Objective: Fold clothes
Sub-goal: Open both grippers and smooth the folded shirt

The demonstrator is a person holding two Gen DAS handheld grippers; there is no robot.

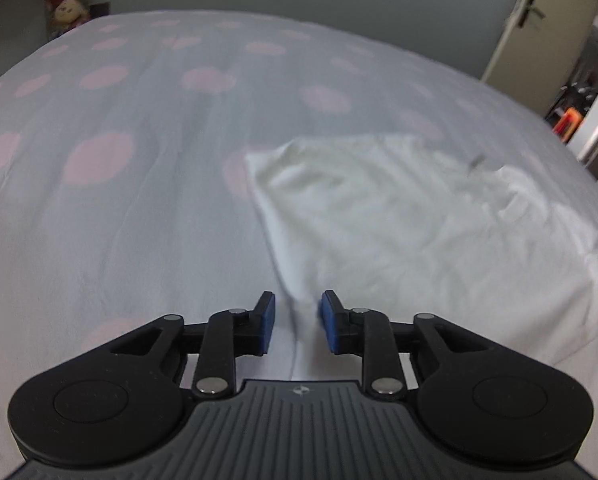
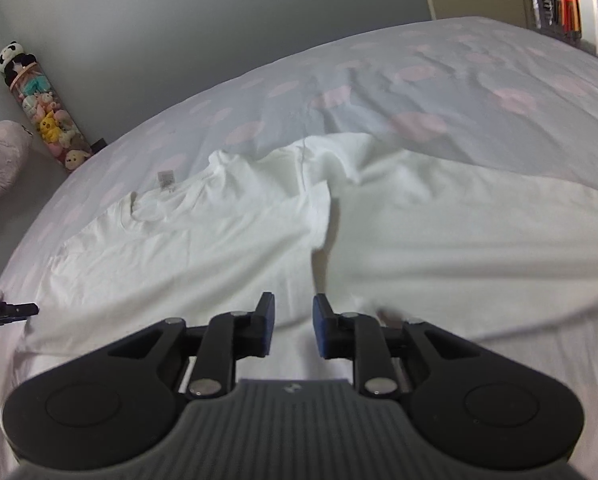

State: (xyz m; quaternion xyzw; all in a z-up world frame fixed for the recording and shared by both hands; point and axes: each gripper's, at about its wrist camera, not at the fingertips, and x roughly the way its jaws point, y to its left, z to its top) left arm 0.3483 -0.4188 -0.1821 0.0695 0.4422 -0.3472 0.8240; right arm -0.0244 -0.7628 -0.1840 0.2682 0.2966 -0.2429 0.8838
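Spotted bedsheet (image 1: 99, 200); white shirt (image 1: 379, 220) ahead of left hand-held gripper (image 1: 297, 320), seemingly unclamped.

Matt white cloth shirt (image 2: 227, 240)

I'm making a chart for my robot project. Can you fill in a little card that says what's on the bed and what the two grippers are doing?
Surface: bed sheet, pale with pink spots
Clothing: white T-shirt, lying spread out and rumpled, neck label showing
Left gripper: fingers apart, a ridge of white cloth in the gap, not pinched
Right gripper: fingers apart over the shirt, holding nothing
Background: tube of plush toys by the wall
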